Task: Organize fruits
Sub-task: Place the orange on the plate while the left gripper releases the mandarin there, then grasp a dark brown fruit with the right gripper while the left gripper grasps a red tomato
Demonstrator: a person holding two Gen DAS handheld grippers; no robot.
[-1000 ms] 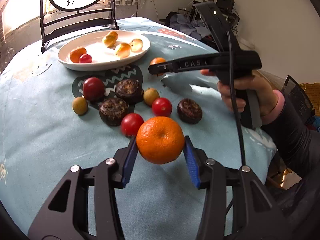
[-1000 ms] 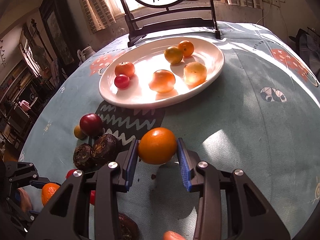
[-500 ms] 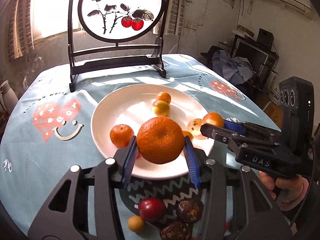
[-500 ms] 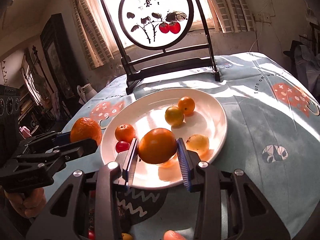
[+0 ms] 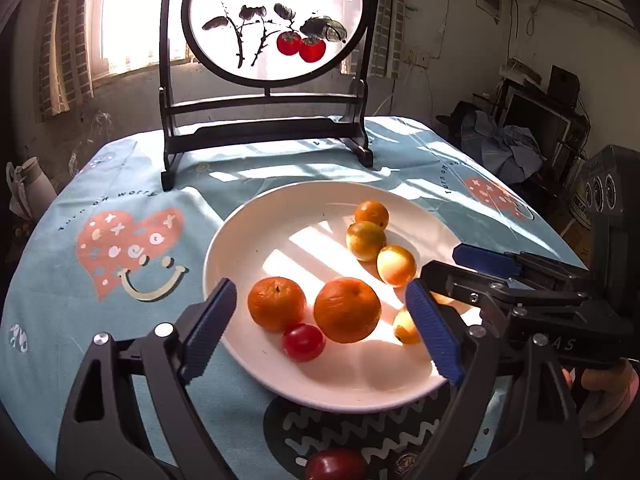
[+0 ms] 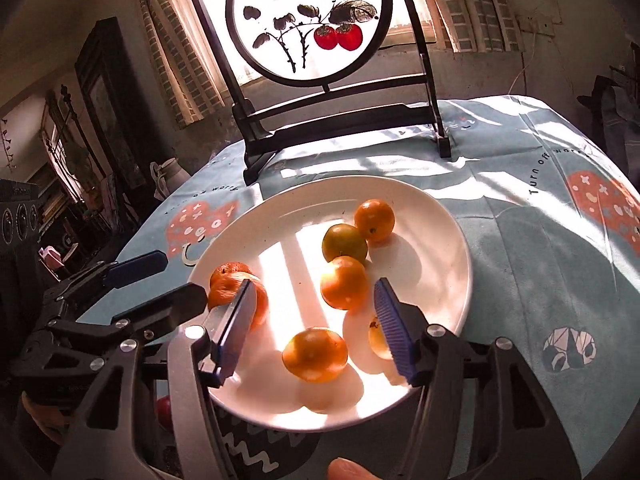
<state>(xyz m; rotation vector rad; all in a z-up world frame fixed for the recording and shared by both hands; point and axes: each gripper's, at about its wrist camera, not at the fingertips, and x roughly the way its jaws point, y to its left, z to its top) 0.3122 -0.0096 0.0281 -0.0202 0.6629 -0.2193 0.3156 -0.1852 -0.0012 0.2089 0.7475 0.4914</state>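
A white plate point(image 5: 256, 236) on the blue tablecloth holds several oranges and small fruits. My left gripper point(image 5: 320, 332) is open over the plate's near edge, and a large orange point(image 5: 346, 309) lies free on the plate between its pads, beside another orange point(image 5: 276, 302) and a red tomato point(image 5: 303, 342). My right gripper point(image 6: 316, 330) is open over the same plate point(image 6: 440, 248), with an orange point(image 6: 315, 355) lying loose between its pads. The left gripper shows at the left in the right wrist view point(image 6: 160, 284).
A dark wooden stand with a round painted screen point(image 5: 276, 20) stands behind the plate. A dark red fruit point(image 5: 336, 464) and a brown one lie on the cloth in front of the plate. The table edge curves away on both sides.
Both grippers carried their oranges over the plate and opened. Both oranges now lie on the plate.
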